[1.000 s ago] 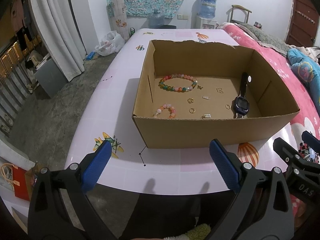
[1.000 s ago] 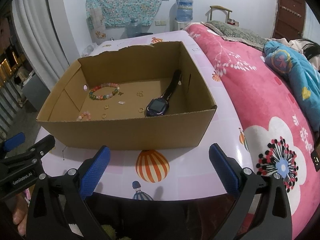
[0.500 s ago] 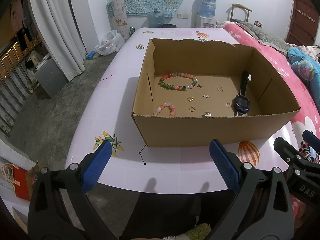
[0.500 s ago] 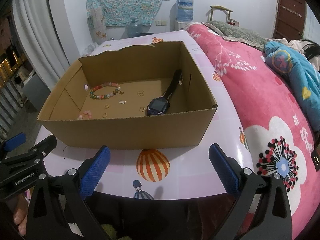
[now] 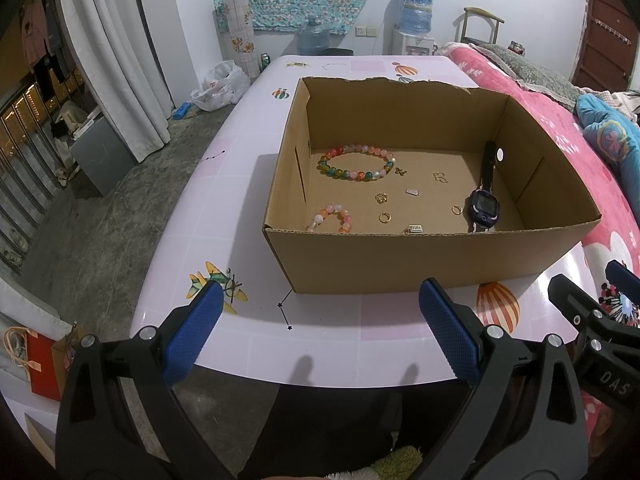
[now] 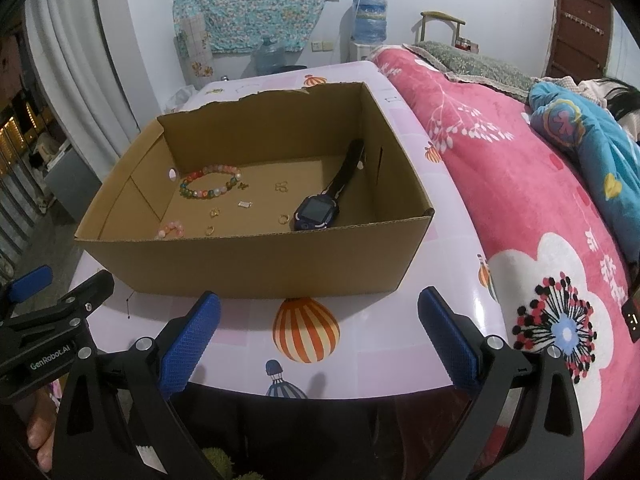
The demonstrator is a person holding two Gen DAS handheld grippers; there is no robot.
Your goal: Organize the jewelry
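Observation:
An open cardboard box (image 5: 420, 260) (image 6: 256, 264) stands on a pale pink table (image 5: 224, 216). Inside lie a multicoloured bead bracelet (image 5: 355, 163) (image 6: 211, 186), a smaller pink bead bracelet (image 5: 330, 218) (image 6: 171, 229), a dark blue smartwatch (image 5: 483, 204) (image 6: 316, 211) and several small gold rings and charms (image 5: 385, 217). My left gripper (image 5: 322, 332) hangs open and empty before the box's near wall. My right gripper (image 6: 320, 330) is open and empty too, near the table's front edge, and shows at the right of the left wrist view.
A bed with a pink flowered blanket (image 6: 540, 208) borders the table on the right. White curtains (image 5: 116, 56), a plastic bag (image 5: 218, 86) and grey floor lie to the left. A water dispenser (image 5: 414, 26) and a chair stand at the back wall.
Both grippers have crept slightly toward the box; they stay open and nothing in the box has moved.

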